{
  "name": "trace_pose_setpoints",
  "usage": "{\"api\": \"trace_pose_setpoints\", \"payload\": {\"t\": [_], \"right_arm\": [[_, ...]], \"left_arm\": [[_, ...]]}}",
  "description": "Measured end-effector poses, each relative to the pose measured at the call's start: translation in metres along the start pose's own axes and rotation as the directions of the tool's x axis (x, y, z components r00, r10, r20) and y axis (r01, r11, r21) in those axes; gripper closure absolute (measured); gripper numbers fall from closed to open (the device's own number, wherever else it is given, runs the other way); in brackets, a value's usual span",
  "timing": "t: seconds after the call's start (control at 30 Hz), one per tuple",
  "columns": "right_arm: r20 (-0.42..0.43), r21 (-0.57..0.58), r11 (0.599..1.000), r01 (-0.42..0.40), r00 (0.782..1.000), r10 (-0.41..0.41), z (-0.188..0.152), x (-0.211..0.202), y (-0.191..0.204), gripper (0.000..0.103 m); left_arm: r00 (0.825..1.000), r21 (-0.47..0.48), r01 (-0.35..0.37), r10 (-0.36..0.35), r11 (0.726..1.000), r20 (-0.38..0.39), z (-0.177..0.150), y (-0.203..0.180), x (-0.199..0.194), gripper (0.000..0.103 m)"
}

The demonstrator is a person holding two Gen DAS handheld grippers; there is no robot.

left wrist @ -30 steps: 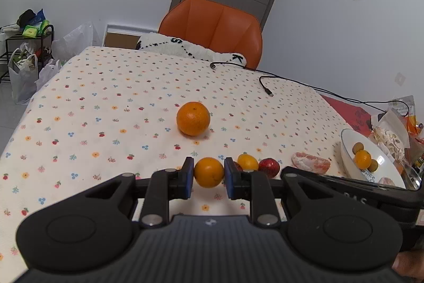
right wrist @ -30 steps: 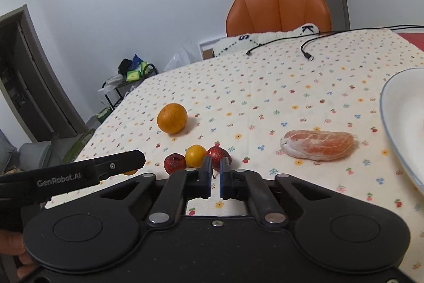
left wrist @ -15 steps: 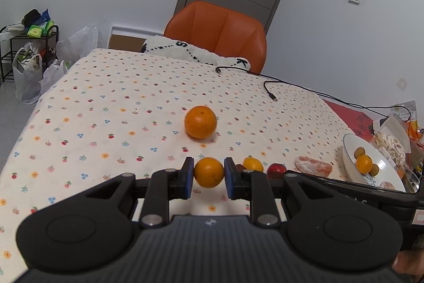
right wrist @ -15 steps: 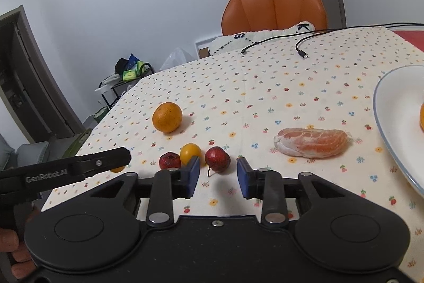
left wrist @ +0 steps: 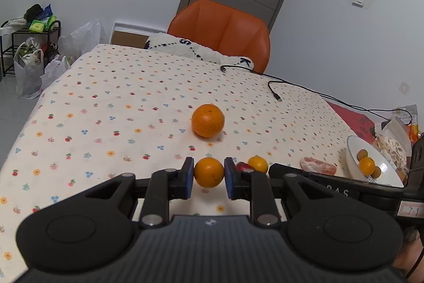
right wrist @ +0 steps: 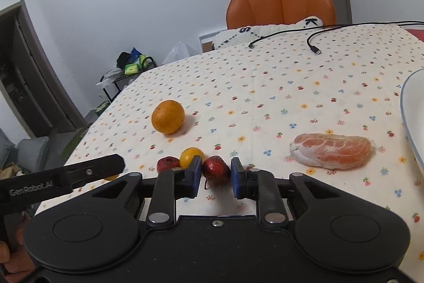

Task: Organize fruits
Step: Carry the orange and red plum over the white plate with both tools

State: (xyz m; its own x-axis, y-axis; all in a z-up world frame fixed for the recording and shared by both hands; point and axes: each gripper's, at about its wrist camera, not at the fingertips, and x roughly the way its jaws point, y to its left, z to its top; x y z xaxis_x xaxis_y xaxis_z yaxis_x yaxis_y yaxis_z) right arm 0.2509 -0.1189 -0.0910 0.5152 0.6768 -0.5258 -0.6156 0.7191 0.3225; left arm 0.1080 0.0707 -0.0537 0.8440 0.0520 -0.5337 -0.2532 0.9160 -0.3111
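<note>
My left gripper [left wrist: 208, 177] is shut on a small orange [left wrist: 208, 172], held just above the flowered tablecloth. In the right wrist view my right gripper [right wrist: 216, 177] has its blue pads against both sides of a red fruit [right wrist: 216, 169] that rests on the cloth. Beside it lie a small yellow-orange fruit [right wrist: 190, 156] and a darker red fruit [right wrist: 167, 163]. A large orange [left wrist: 208, 120] sits further back. A peeled pomelo segment [right wrist: 331, 150] lies to the right, near a white bowl [left wrist: 387, 166] holding an orange and two small brown fruits.
Black cables [left wrist: 275, 94] trail over the far right of the table. An orange chair [left wrist: 222, 28] with a white cushion stands behind it. Snack packets [left wrist: 397, 139] lie past the bowl. The left gripper's finger [right wrist: 87, 173] reaches in at the right view's left.
My right gripper opened, moved forward and then narrowed its jaws around the red fruit. My left gripper has pulled back and risen a little with the small orange still in it.
</note>
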Motion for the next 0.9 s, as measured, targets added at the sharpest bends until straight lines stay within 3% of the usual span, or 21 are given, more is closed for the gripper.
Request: {"api": "trace_pose_setpoints", "payload": {"t": [0.9], "right_arm": [[0.134, 0.066, 0.995, 0.079, 0.987, -0.087, -0.004, -0.086, -0.048, 0.081]], "left_arm": [[0.993, 0.098, 0.113, -0.115, 0.989, 0.014, 0.001, -0.079, 0.004, 0.081]]}}
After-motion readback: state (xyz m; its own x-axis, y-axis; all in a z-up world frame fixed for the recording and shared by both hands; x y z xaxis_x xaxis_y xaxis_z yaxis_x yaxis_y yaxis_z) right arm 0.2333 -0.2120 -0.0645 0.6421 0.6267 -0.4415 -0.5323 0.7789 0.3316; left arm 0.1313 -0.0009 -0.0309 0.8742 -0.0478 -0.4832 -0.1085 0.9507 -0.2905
